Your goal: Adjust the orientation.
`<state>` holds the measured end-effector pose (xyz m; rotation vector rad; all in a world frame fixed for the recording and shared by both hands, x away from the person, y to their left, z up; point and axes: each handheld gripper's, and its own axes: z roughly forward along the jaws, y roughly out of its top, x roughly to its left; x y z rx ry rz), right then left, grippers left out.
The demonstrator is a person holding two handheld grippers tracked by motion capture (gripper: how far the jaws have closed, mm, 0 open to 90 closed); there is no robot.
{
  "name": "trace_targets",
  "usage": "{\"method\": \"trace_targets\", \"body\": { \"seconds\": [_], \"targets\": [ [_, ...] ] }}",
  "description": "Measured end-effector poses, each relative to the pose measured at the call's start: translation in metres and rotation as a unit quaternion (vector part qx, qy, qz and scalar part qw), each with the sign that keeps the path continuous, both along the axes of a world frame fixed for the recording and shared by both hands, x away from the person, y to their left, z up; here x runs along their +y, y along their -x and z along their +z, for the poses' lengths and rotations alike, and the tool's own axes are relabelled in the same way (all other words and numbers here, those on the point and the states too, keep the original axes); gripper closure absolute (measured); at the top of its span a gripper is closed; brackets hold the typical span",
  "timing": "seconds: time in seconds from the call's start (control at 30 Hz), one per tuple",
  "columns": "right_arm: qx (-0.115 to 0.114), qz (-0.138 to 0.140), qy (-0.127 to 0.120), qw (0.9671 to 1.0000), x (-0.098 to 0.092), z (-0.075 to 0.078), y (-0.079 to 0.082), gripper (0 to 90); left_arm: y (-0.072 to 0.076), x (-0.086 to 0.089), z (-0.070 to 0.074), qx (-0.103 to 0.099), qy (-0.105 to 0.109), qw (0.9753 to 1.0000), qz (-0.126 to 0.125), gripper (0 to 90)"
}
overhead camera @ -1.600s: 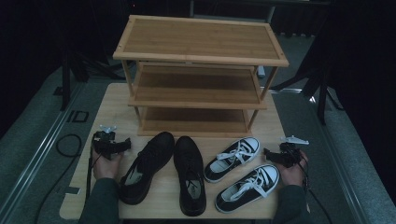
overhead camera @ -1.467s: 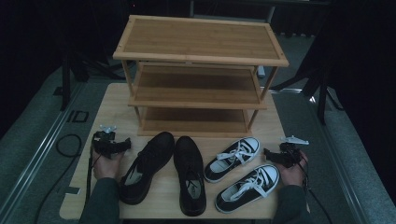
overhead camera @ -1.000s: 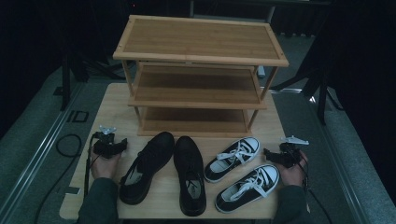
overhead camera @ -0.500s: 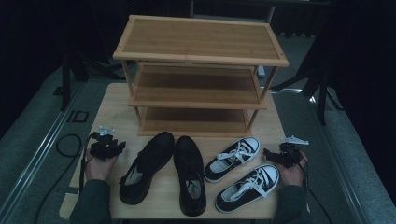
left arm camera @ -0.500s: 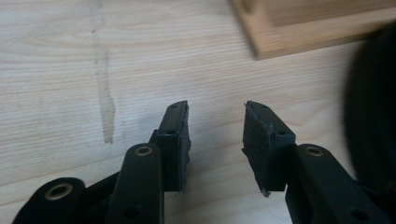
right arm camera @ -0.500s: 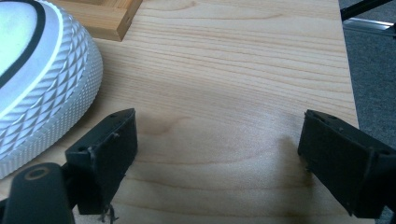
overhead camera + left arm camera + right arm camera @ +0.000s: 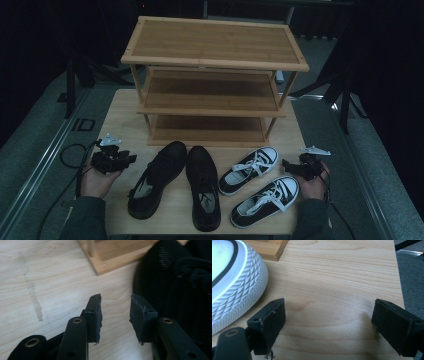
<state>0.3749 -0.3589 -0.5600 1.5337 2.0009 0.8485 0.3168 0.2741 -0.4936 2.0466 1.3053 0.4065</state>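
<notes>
1. From up high the room looks dim. All around the table (image 7: 120,107) it is almost black.
2. The wooden rack (image 7: 214,42) gets the most light on its top shelf. Its lower shelves sit in soft shadow.
3. The high view is a bit grainy and soft, so small parts are hard to see.
4. The left gripper view is much brighter. The wood ahead of the left gripper (image 7: 115,315) is pale and clear.
5. The black shoe (image 7: 180,285) right beside that gripper is so dark that its details are lost, and it looks blurry.
6. In the right gripper view the light is bright and even. The right gripper (image 7: 328,322) drops a faint shadow on the wood under its far jaw.
7. The white sneaker toe (image 7: 234,285) next to it looks a little blurry up close.
</notes>
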Motion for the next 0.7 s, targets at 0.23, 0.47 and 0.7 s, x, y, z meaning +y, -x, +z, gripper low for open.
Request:
{"method": "trace_targets", "body": {
  "seconds": [0.23,0.47,0.7],
  "targets": [
    [0.0,0.001,0.0,1.0,0.0,0.0,0.0,11.8,0.007,-0.006,0.015,-0.007,0.015,0.9997,-0.021,59.2],
    [0.0,0.001,0.0,1.0,0.0,0.0,0.0,11.8,0.012,-0.01,0.026,-0.007,0.005,0.999,-0.045,58.4],
    [0.0,0.001,0.0,1.0,0.0,0.0,0.0,11.8,0.018,-0.015,0.031,-0.003,-0.009,0.9978,-0.065,57.2]
  ]
}}
